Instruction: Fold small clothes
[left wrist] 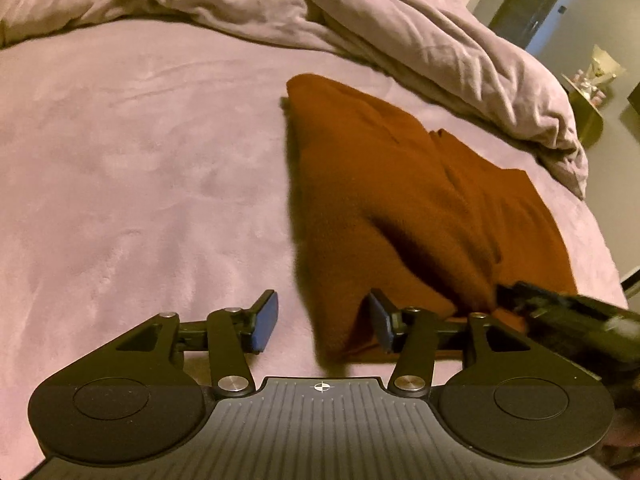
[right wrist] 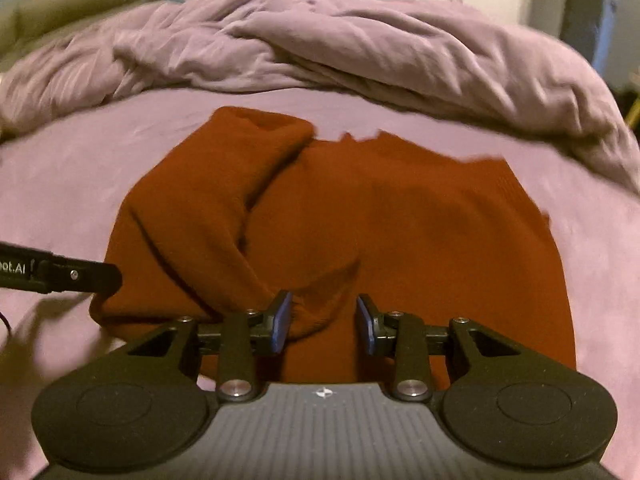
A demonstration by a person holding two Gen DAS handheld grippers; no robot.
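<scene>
Left gripper (left wrist: 323,322) sits at the bottom of its view, jaws apart, nothing pinched, the sweater (left wrist: 408,208) edge between them. Right gripper (right wrist: 324,322) is partly open over the sweater's near fold; can't tell if it grips. Sweater lies mid-frame on the sheet (left wrist: 140,160), duvet (left wrist: 360,20) bunched along the top.

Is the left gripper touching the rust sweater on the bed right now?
Cannot tell. In the left wrist view the left gripper stands open over the rust sweater corner, with fabric between its pads, but no clear contact or gap shows.
</scene>
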